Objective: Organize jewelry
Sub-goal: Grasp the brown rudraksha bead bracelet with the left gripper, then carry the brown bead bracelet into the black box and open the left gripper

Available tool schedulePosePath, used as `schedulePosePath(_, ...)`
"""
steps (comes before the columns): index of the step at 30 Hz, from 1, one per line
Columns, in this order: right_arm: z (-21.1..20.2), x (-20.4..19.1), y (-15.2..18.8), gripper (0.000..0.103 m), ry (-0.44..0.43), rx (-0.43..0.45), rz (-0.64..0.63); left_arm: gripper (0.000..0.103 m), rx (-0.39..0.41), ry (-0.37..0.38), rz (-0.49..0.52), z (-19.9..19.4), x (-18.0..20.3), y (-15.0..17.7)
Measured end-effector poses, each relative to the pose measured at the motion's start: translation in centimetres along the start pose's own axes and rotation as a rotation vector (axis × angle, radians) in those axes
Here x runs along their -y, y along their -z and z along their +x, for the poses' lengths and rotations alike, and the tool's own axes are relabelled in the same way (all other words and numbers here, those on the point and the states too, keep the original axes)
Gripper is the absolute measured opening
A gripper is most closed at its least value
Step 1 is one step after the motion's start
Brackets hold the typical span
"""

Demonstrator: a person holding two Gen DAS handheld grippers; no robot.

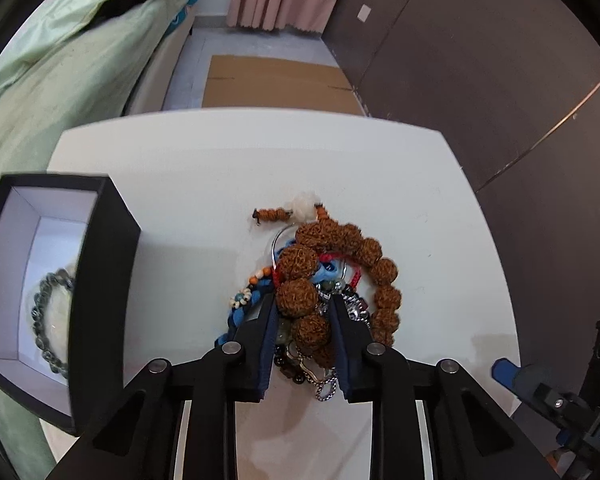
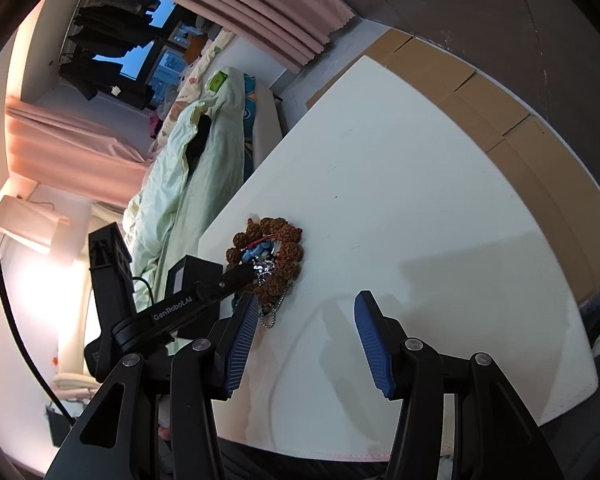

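I have my left gripper [image 1: 303, 312] down in the jewelry pile [image 1: 320, 292] on the bench [image 1: 180, 160], its fingers pinching the big brown bead bracelet [image 1: 340, 272]. My right gripper [image 2: 306, 340] waits, fingers spread, holding nothing. Next I should lift it slowly into the black box [image 1: 96, 280].

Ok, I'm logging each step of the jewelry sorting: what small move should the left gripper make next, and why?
Probably close fully on the brown bead bracelet and lift. The left gripper straddles its beads in the pile, pads at or near them, grip not clearly firm. The black box beside it is open. The right gripper is empty.
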State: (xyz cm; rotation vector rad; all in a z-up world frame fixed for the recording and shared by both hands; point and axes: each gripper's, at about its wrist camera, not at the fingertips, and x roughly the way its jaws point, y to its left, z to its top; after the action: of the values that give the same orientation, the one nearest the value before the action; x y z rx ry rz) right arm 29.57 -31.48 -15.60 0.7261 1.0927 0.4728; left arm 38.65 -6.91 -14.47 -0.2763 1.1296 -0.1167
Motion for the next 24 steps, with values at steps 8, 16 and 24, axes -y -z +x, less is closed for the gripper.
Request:
schedulePosePath(8,0.7,-0.8,0.0,0.052,0.002,-0.007,-0.005,0.019,0.091,0.062,0.066,-4.4,1.7,-1.0)
schedulePosePath(16,1.5,-1.8,-0.2,0.052,-0.004,-0.024,-0.023,0.019,0.187,0.099,0.1,-9.1,2.6,-1.8)
schedulePosePath(24,3.8,-3.8,-0.4,0.052,0.012,-0.075,-0.07,0.019,0.239,0.085,0.073,-11.6,0.4,-1.8)
